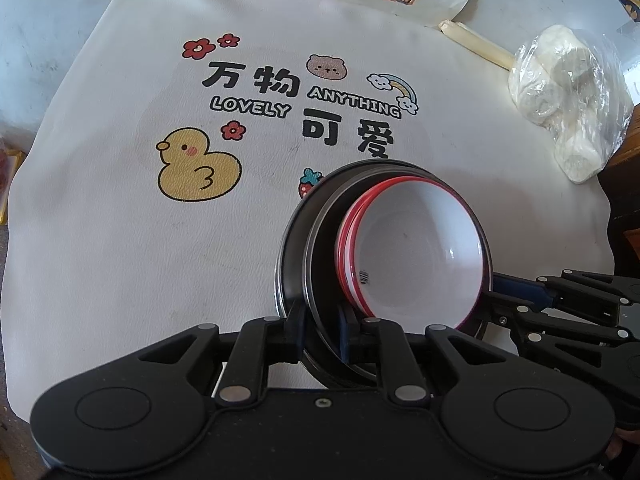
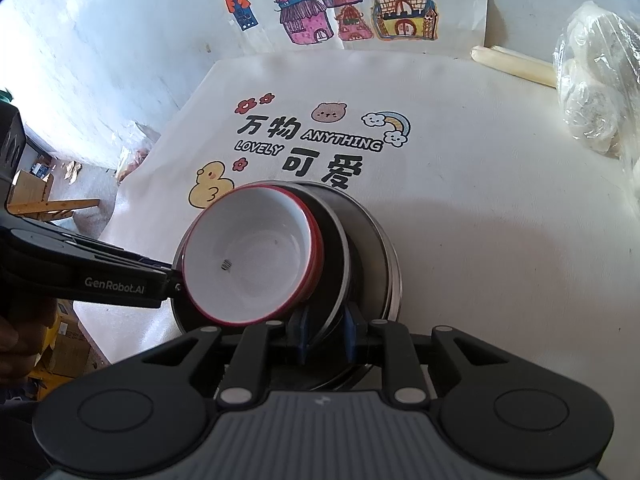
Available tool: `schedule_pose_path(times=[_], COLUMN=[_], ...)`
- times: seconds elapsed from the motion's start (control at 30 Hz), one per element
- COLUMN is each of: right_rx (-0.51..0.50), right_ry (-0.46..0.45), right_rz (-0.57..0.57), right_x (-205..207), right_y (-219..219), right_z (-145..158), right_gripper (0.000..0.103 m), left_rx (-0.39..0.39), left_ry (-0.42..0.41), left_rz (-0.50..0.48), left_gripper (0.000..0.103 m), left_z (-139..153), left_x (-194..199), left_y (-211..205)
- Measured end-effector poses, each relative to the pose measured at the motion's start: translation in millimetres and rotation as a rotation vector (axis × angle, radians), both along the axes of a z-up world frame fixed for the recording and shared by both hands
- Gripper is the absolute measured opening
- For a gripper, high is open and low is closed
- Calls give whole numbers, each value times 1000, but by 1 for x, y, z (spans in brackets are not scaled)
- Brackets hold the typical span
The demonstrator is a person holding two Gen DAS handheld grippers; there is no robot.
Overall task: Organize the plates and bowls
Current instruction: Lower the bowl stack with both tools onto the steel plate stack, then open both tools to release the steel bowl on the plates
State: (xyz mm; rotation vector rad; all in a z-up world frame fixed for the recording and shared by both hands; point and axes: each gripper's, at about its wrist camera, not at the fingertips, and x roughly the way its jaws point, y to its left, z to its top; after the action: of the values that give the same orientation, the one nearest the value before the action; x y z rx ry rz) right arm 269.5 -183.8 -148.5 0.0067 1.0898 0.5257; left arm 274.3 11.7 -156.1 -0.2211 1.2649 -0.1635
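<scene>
Steel pans [image 1: 296,240], two nested, with a red-rimmed white bowl [image 1: 416,248] sitting inside them. The stack sits near the front of a white cloth [image 1: 100,220], just below its printed text and right of the duck print [image 1: 196,168].

Left gripper [image 1: 322,332]: jaws nearly together, pinching the pan rim on the stack's left side. In the right wrist view it comes in from the left and meets the stack at its rim [image 2: 172,280].

Right gripper [image 2: 326,334]: jaws nearly together, pinching the pan rim on the opposite side. In the left wrist view it shows at the right edge [image 1: 496,304], touching the stack.

Bowl has a small barcode sticker [image 1: 364,278] on its inner wall.

Far right on the table: plastic bag [image 1: 568,96] of white lumps, with a pale stick [image 1: 476,44] beside it. House drawings [image 2: 320,4] lie behind the cloth.
</scene>
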Motion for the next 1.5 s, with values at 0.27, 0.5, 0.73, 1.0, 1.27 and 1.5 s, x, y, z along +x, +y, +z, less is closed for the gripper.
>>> schedule_pose_path(times=[0.27, 0.5, 0.73, 1.0, 1.27, 1.5], right_rx=[-4, -15, -44, -63, -61, -55], right_ry=[2, -7, -25, -67, -115, -181], right_rz=[-12, -31, -51, -64, -84, -128], right_x=[-2, -6, -11, -20, -28, -46], right_y=[-1, -3, -5, -7, -12, -26], right_z=[0, 1, 5, 15, 22, 31], right_gripper=[28, 42, 57, 75, 86, 98], left_rx=[15, 28, 107, 105, 144, 158], left_ry=[-12, -29, -61, -106, -138, -217], left_rz=[-6, -21, -42, -9, 25, 61], left_gripper=[19, 20, 48, 61, 83, 98], left_z=[1, 3, 7, 12, 16, 32], left_x=[-3, -7, -11, -18, -27, -44], left_y=[-1, -1, -2, 10, 13, 13])
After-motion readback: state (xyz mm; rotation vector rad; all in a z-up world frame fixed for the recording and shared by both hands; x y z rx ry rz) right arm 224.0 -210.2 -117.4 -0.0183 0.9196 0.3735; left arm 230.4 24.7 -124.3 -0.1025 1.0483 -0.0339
